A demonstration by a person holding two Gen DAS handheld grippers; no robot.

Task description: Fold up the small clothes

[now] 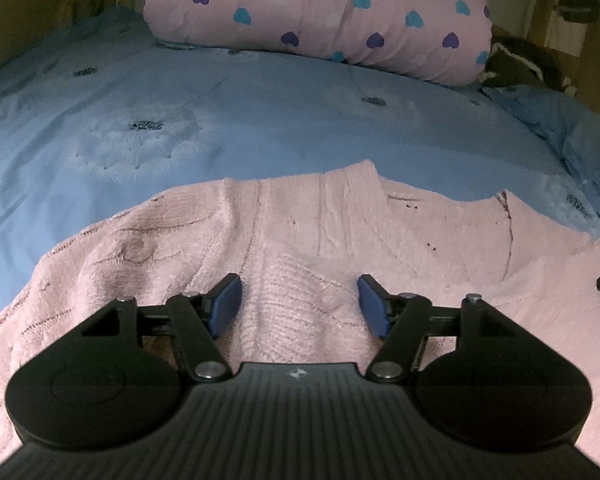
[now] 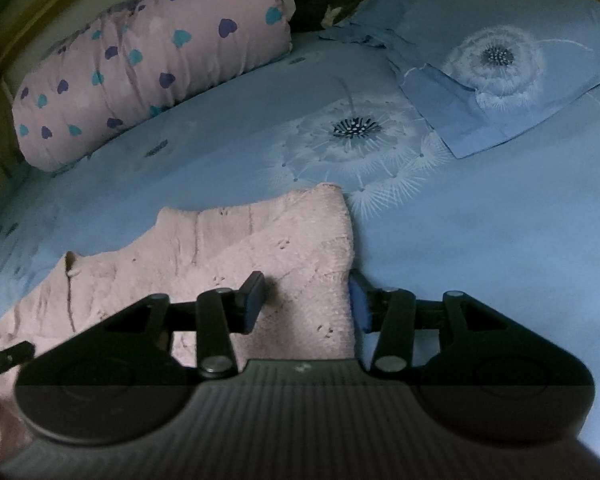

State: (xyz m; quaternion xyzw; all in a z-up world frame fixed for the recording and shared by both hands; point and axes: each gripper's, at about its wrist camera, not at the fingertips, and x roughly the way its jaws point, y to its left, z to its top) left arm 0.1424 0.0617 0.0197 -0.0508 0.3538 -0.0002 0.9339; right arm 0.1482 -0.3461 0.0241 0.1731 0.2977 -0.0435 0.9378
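Note:
A pale pink knitted sweater (image 1: 340,220) lies spread on a blue bedsheet (image 1: 260,120). My left gripper (image 1: 299,300) is low over the sweater's middle. Its blue pads (image 1: 228,304) stand apart, with a raised ridge of knit between them that they do not pinch. In the right wrist view my right gripper (image 2: 307,300) straddles the sweater's (image 2: 220,248) right edge. One finger rests on the knit and the other sits beside the edge on the sheet (image 2: 480,240). The fabric between these jaws lies flat and unpinched.
A pink bolster with blue and purple hearts (image 1: 320,12) (image 2: 140,68) lies at the bed's far side. A blue dandelion-print pillow (image 2: 500,60) sits at the far right. Dark clothing (image 1: 516,64) is bunched between them.

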